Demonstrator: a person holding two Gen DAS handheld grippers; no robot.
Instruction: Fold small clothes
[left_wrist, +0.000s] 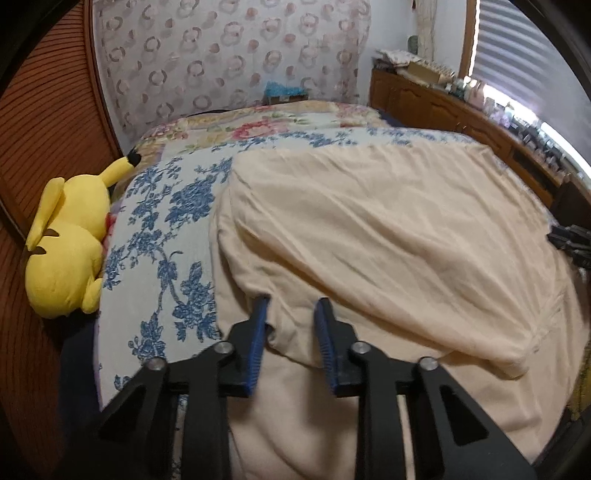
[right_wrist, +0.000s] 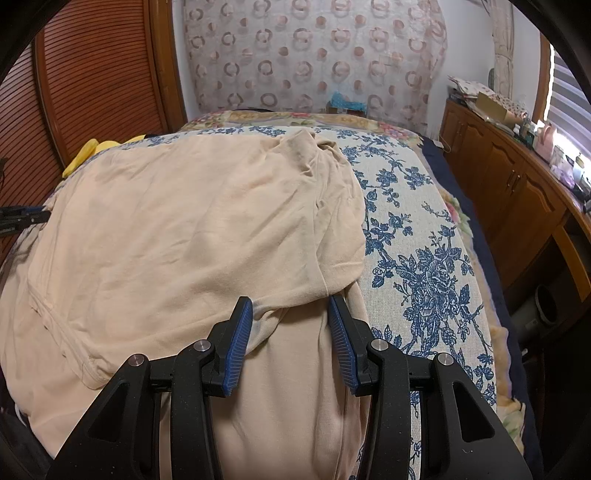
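Note:
A cream garment (left_wrist: 369, 229) lies spread on the bed, its far part folded over toward me. In the left wrist view my left gripper (left_wrist: 291, 304) is at the garment's near left corner, its blue pads (left_wrist: 260, 325) pinching a gathered fold of the cloth. In the right wrist view the same garment (right_wrist: 184, 221) shows a short sleeve at its right side. My right gripper (right_wrist: 290, 301) sits at that near right corner with a wide gap between its pads (right_wrist: 240, 332). Cloth lies loose in that gap. Each gripper also shows at the other view's edge.
The bed has a blue-flowered bedspread (left_wrist: 166, 229) (right_wrist: 417, 258). A yellow plush toy (left_wrist: 70, 240) lies at the bed's left edge beside a louvred wooden door (left_wrist: 44, 110). Wooden cabinets (right_wrist: 517, 192) with clutter on top run along the right, under a window.

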